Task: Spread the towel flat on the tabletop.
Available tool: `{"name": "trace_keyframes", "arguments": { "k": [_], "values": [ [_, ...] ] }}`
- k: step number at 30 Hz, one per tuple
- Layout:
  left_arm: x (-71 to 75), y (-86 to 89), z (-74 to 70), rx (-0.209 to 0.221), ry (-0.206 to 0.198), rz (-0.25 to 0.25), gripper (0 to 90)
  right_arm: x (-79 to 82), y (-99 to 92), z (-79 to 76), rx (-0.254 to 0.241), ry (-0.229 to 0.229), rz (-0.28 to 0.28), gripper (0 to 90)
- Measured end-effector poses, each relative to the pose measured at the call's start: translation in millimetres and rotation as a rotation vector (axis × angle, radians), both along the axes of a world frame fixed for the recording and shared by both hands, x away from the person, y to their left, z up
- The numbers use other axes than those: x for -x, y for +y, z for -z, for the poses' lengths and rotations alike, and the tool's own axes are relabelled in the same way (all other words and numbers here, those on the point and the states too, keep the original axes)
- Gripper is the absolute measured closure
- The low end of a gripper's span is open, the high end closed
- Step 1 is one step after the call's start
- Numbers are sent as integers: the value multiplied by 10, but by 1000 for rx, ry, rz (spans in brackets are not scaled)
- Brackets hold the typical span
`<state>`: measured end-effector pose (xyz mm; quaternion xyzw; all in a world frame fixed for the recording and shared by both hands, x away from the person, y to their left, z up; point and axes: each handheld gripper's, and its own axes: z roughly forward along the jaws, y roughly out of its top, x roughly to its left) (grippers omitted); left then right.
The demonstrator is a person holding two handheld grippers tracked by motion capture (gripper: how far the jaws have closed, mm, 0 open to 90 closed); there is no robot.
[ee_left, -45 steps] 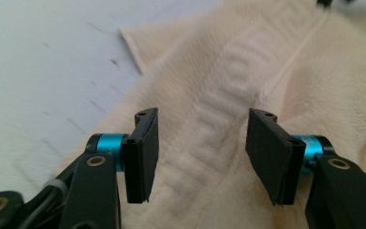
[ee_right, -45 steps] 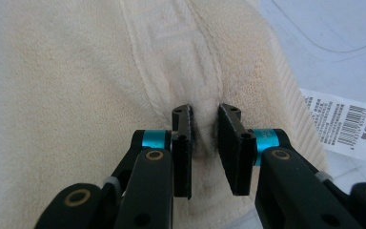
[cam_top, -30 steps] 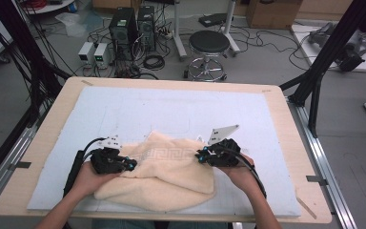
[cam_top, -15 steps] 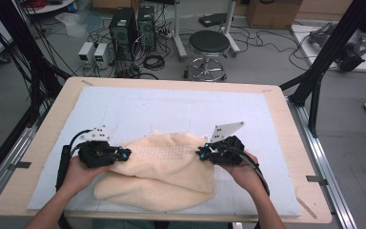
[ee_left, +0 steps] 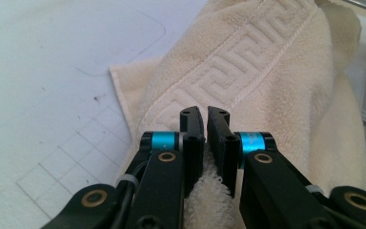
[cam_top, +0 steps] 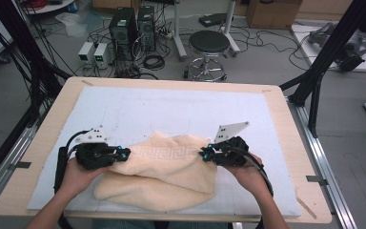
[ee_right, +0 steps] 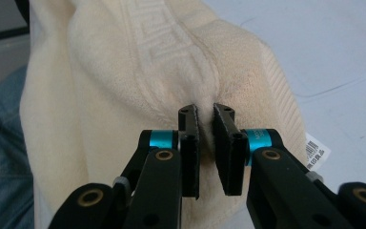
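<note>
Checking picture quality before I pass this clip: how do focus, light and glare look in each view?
High view: even light, soft overall, the towel readable, faint shadow under its lifted fold. Left gripper view: the towel's key-pattern band sharp, the left claw slightly soft, the white mat bright but not washed out. Right gripper view: the towel soft-focused, the barcode tag legible only as stripes.

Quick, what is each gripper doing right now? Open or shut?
Left gripper: shut, fingers pinching the cream towel at its left edge.
Right gripper: shut, fingers pinching the same towel at its right edge.
</note>
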<state>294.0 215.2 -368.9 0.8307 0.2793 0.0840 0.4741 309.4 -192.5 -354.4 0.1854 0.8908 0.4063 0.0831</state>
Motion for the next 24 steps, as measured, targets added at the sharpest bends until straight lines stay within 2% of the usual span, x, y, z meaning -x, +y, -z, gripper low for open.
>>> {"name": "trace_keyframes", "arguments": {
  "k": [3,5,9,12,14,18,21,24],
  "values": [
    [8,7,-28,9,-8,1,845,-13,-8,-24,-5,9,5,816],
    [15,4,-6,-3,-6,-2,846,-19,-11,-3,-13,27,-5,816],
    [16,9,53,-10,5,-3,846,-25,7,135,9,82,-21,809],
    [38,-6,77,-14,7,7,845,-24,5,234,1,112,-20,806],
    [47,-20,72,-15,5,9,845,-13,9,234,4,101,-19,807],
    [24,-35,19,-9,-3,10,845,-49,-28,125,-52,90,-5,790],
    [7,-52,2,1,-8,5,845,-72,7,115,-27,96,-17,790],
    [6,-72,28,-20,-7,12,845,-88,41,171,-9,115,-26,813]
  ]
}}
